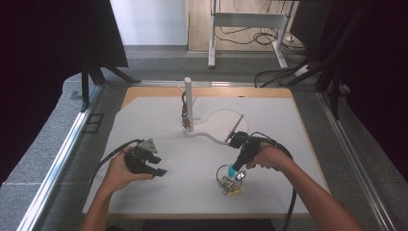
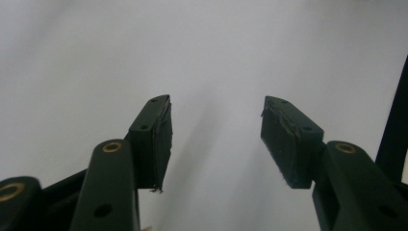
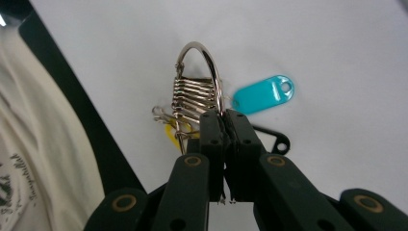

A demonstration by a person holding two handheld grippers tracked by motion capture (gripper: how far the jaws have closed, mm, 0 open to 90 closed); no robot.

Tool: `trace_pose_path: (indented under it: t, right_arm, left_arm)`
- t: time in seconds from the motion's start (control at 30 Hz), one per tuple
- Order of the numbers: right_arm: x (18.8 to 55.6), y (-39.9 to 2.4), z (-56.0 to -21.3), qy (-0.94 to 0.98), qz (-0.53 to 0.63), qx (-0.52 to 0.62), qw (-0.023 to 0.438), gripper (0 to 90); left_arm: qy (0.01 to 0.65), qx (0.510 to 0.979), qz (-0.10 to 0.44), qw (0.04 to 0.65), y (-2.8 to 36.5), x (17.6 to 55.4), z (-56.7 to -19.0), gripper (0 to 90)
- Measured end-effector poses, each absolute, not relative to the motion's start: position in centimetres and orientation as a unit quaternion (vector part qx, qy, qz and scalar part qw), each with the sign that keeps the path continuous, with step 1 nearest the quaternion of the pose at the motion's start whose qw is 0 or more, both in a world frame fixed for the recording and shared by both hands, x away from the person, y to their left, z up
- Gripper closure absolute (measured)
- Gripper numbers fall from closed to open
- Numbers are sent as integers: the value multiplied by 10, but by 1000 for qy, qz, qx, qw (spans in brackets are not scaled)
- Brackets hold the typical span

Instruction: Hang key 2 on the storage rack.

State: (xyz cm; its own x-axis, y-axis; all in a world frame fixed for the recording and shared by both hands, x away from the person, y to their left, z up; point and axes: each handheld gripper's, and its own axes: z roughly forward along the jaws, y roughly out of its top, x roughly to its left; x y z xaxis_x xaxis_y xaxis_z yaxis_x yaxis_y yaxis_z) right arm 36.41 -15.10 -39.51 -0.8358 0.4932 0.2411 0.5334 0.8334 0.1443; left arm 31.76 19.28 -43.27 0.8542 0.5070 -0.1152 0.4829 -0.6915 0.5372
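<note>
A big metal key ring (image 3: 212, 72) carries several smaller rings, a turquoise tag (image 3: 263, 94), a yellow tag (image 3: 171, 134) and a black tag (image 3: 276, 141). My right gripper (image 3: 224, 120) is shut on the big ring's wire, holding it upright over the white mat. The high view shows this bundle (image 1: 225, 180) near the front right, under my right gripper (image 1: 236, 172), with the turquoise tag (image 1: 231, 170) beside the jaws. At front left, my left gripper (image 1: 158, 172) hovers low over the mat. Its jaws stand wide apart in the left gripper view (image 2: 216, 139), with nothing between them.
A white upright post (image 1: 188, 102) stands at the back centre of the white mat (image 1: 144, 120), with small items hanging at its foot (image 1: 184, 121). A thin rod (image 1: 235, 126) and a curved white cable (image 1: 211, 137) lie right of it. The person's shirt (image 3: 43, 163) is close.
</note>
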Motion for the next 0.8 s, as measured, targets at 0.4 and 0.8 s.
trace_pose_path:
  t: [0.4, 0.8]
  right_arm:
    - [362, -148, -394, -952, -107, -266, 107, 880]
    - [373, -157, -359, -949, -117, -276, 98, 886]
  left_arm:
    - [270, 919, 23, 287, 194, 317, -431, 453]
    - [270, 918, 24, 289, 194, 318, -431, 454]
